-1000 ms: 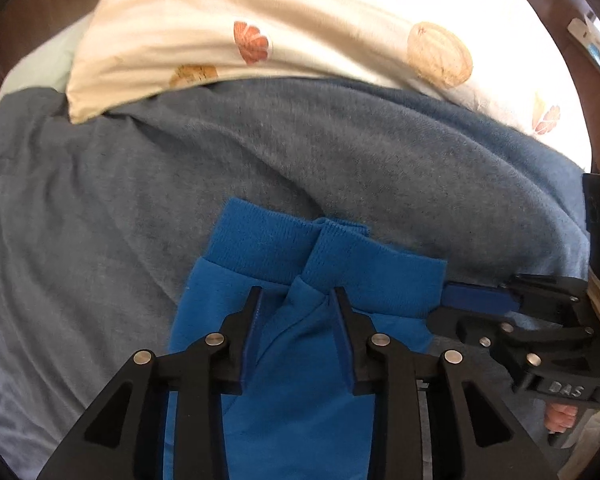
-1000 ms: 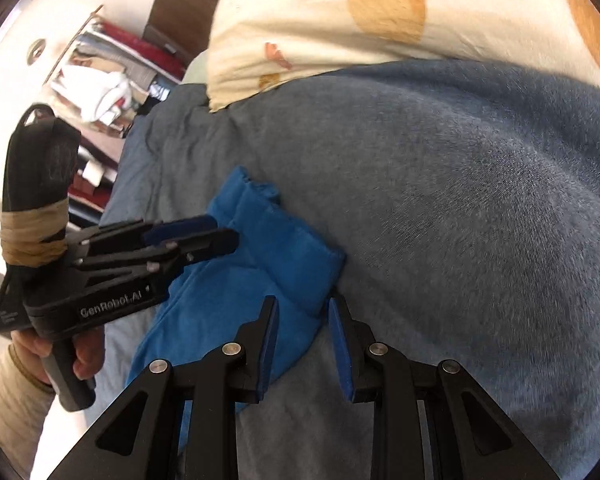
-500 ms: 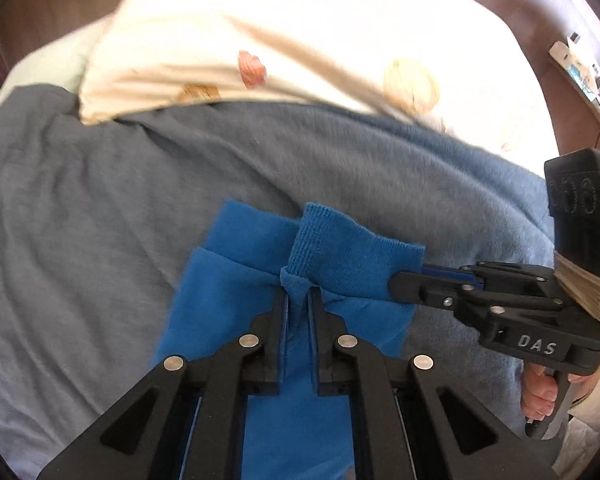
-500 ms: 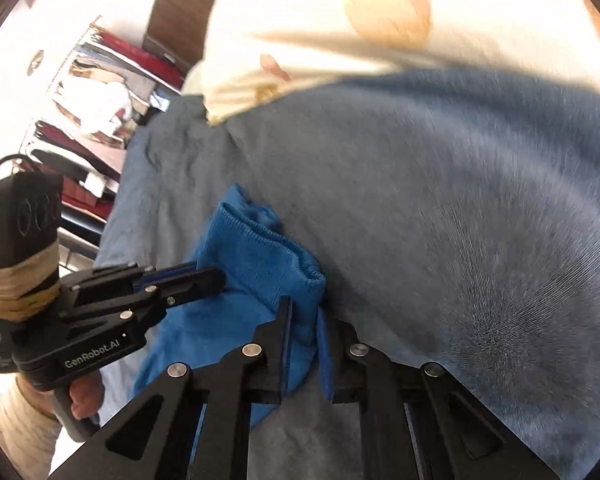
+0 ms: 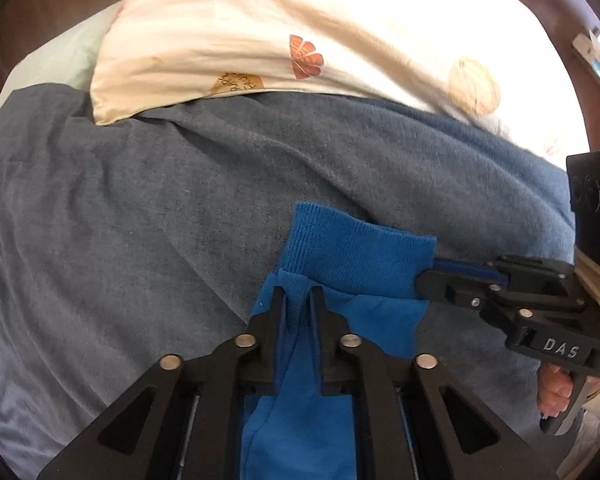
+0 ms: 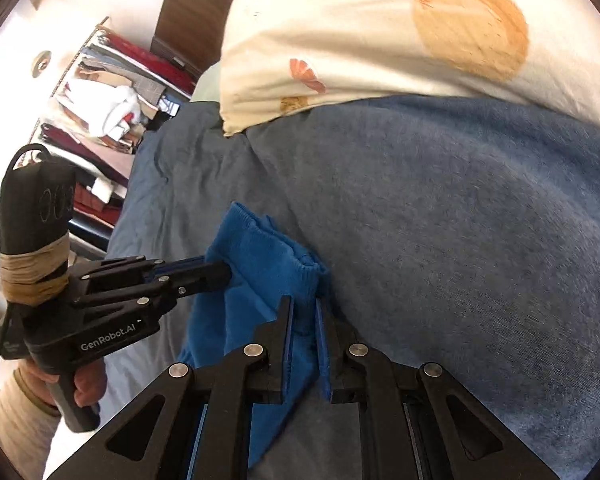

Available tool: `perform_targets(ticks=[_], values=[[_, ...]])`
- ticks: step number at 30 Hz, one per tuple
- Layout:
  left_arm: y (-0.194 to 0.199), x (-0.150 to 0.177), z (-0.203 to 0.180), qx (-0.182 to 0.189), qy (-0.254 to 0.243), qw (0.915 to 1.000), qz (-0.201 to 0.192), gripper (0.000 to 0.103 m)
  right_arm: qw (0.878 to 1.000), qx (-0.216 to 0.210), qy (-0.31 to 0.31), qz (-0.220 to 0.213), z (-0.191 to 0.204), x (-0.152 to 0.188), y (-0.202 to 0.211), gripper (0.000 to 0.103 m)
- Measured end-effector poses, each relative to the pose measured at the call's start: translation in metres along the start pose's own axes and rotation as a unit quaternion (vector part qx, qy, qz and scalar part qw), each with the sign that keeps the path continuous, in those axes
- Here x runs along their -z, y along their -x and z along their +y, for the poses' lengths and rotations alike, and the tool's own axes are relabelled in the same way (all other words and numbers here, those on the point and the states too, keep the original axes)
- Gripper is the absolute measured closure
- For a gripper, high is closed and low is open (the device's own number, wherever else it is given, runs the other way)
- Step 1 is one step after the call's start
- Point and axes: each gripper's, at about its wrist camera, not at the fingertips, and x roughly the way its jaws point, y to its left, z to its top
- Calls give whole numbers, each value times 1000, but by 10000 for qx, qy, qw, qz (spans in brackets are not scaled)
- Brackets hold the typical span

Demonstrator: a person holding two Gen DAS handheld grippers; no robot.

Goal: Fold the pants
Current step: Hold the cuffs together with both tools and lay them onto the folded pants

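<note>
The blue pants (image 5: 356,256) lie on a grey-blue blanket (image 5: 140,216), with the ribbed cuffs held up and the rest hanging towards the cameras. My left gripper (image 5: 298,296) is shut on a pinch of blue fabric just below the left end of the cuff. My right gripper (image 6: 302,306) is shut on the cuff's right end (image 6: 312,272). In the left wrist view the right gripper (image 5: 424,278) comes in from the right at the cuff's corner. In the right wrist view the left gripper (image 6: 224,270) comes in from the left.
A cream pillow (image 5: 320,32) with shell prints lies across the far side of the bed. A shelf of clothes (image 6: 112,96) stands beyond the bed's left edge. A wooden headboard (image 6: 188,8) is behind the pillow.
Both grippers went from open around the cuffs to shut on the fabric. The cuffs have been gathered and lifted, and the two cuffs now lie together.
</note>
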Motion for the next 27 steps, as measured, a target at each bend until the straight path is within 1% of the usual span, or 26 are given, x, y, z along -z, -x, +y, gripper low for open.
perform_targets(ticks=[1,2,3,4,7,10,13,14,16,17,18,19,20,21,24,27], values=[[-1,-1,1,-13,-17,10000,5,85,10000,37,-44,-1,-2,1,1,87],[-2,-2,2,-1,-24,10000,18,82,9999,73,-83,-15,-4,1,1,79],[-4,-4,5,-19,-27,10000,35,74,9999,68,-132,-41,-5,1,2,74],[-6,-6,7,-49,-34,10000,36,69,9998,36,-188,-55,-7,0,2,74],[-14,-9,15,43,63,9999,136,67,9997,-15,-239,-67,-9,-2,-1,74],[-28,-8,29,333,420,9983,229,67,9997,-36,-224,-55,-8,-4,-8,74],[-40,-5,43,653,776,9944,280,67,9999,-19,-140,-23,-5,-5,-16,74],[-44,-3,46,731,893,9929,301,68,9999,-14,-131,2,-6,-6,-20,74],[-48,3,53,929,1099,9891,300,77,9998,-39,-166,87,-9,-7,-27,74],[-48,5,54,963,1139,9884,266,78,9997,-47,-186,145,-11,-7,-31,75],[-45,9,53,916,1083,9896,221,82,9997,-25,-193,176,-11,-8,-32,80],[-41,13,50,844,953,9917,174,86,9997,-40,-165,169,-10,-9,-30,82],[-37,14,45,785,824,9934,121,87,9998,-52,-133,146,-9,-8,-28,84],[-29,15,39,779,728,9943,48,91,9998,-51,-116,126,-7,-8,-23,85],[-6,13,27,917,509,9943,-208,92,9997,-66,-182,-128,-2,-9,3,86],[7,5,9,1062,149,9938,-310,92,9988,-17,-262,-407,2,-8,35,86]])
